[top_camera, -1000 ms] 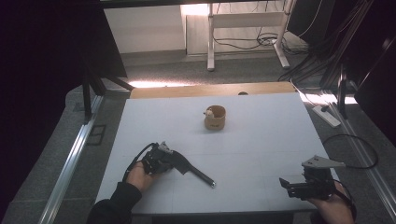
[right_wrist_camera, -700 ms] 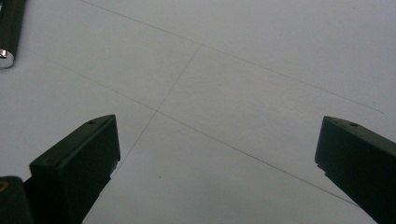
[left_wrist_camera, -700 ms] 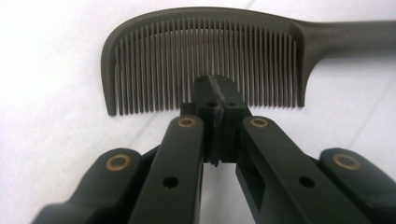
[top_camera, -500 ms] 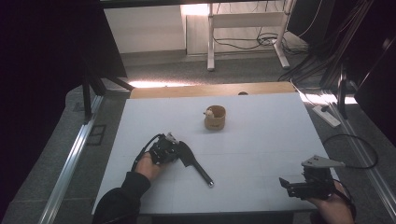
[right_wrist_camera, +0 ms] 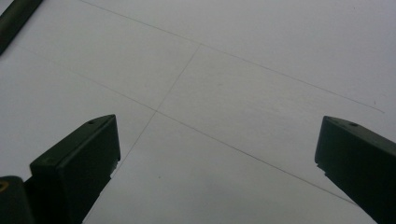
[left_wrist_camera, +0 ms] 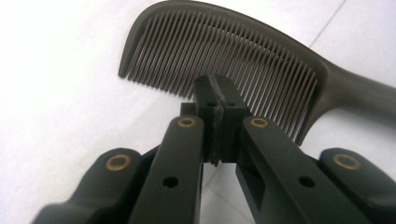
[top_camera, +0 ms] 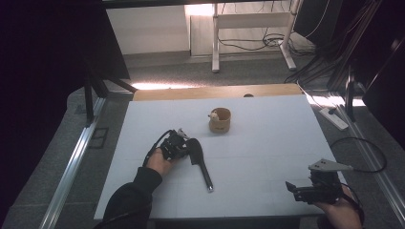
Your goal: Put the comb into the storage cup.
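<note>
Left gripper view shows your left gripper (left_wrist_camera: 218, 105) closed empty against the comb (left_wrist_camera: 219, 56) near the table's (top_camera: 267, 143) middle; it's light, stiff, slippery, so grip its handle.

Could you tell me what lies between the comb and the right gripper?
Nothing: in the high view, bare white table separates the comb from the right gripper.

One comb (top_camera: 199, 159), one cup (top_camera: 220, 120).
</note>
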The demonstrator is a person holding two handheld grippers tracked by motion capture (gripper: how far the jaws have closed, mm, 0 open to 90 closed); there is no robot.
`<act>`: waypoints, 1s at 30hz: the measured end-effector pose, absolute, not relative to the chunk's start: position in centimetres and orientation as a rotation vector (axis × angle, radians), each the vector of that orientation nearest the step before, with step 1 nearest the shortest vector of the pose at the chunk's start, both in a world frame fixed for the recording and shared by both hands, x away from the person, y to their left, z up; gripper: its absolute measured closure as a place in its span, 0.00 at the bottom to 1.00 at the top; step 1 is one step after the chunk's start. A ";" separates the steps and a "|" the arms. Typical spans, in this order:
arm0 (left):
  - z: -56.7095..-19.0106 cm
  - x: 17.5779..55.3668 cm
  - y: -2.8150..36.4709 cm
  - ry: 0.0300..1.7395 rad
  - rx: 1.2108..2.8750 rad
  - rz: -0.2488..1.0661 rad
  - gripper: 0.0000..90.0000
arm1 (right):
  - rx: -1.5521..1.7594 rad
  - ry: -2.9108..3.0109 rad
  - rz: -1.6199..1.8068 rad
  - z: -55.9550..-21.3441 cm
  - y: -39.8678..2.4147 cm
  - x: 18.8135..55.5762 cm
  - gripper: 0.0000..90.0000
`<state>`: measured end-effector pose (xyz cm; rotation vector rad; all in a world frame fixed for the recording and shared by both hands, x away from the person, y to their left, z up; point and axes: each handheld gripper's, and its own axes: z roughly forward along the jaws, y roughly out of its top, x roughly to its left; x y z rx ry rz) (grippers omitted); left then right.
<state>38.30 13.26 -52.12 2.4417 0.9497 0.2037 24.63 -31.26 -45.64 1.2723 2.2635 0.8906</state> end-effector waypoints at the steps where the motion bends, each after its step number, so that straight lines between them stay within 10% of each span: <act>1: -52.1 38.5 13.0 0.950 2.440 0.206 0.98 | 1.271 2.263 0.889 -45.6 -31.3 24.6 0.01; 30: -52.0 38.7 8.8 0.877 2.432 0.154 0.98 | 1.269 2.261 0.895 -45.6 -31.3 24.6 0.01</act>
